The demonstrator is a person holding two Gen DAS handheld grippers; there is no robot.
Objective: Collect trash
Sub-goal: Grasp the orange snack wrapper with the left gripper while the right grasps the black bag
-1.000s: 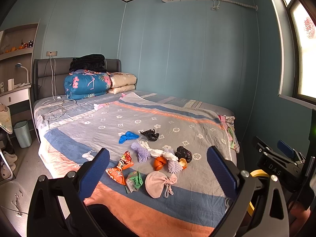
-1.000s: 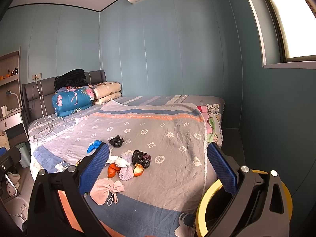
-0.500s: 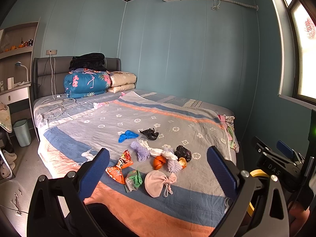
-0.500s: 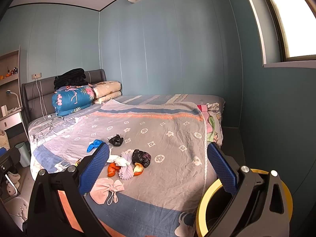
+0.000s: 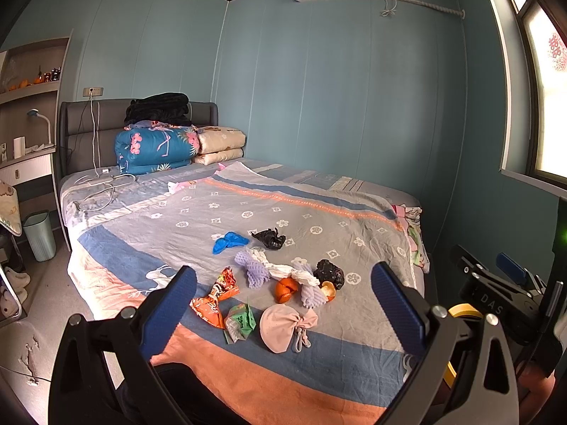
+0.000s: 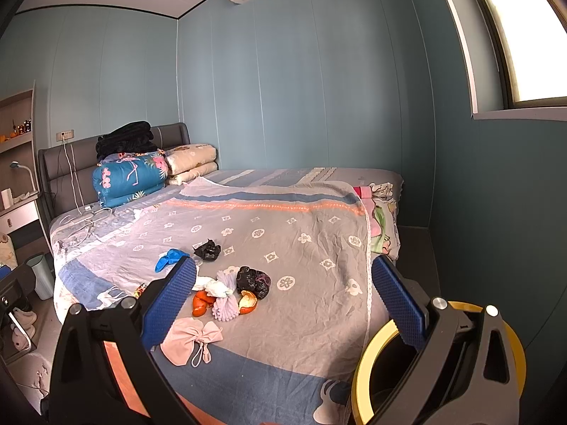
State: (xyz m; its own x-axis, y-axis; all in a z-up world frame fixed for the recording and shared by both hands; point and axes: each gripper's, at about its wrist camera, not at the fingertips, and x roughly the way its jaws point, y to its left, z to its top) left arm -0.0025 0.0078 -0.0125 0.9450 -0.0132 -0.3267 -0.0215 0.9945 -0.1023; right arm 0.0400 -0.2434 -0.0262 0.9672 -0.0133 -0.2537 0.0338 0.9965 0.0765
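**A:** Barely moved since a second ago, just drifted a touch closer to the bed (image 5: 354, 364). Left gripper (image 5: 283, 313) spread wide, holding nothing, hovering short of the mattress edge. Right gripper (image 6: 282, 304) same deal: wide apart, empty, parked right over the yellow-rimmed bin (image 6: 368, 361).

**B:** So nothing picked up yet?

**A:** Nope. Trash all sitting on the bedspread near the foot end. Closest to the left gripper: orange snack wrapper (image 5: 212, 299), green wrapper (image 5: 241, 322) just beside it, pink drawstring pouch (image 5: 280, 326) next along. Then orange peel (image 5: 286, 288), white and purple foam nets (image 5: 255, 269), black crumpled bag (image 5: 329, 273). Further up: blue glove (image 5: 229, 241) and another black bag (image 5: 270, 238).

**B:** Meaning for the task?

**A:** Probably still lining up for the first grab. Wrappers look like the easy start, thin and crinkly though, so might snag the sheet. Small grey bin (image 5: 39, 235) also down on the floor by the headboard, well apart from everything.
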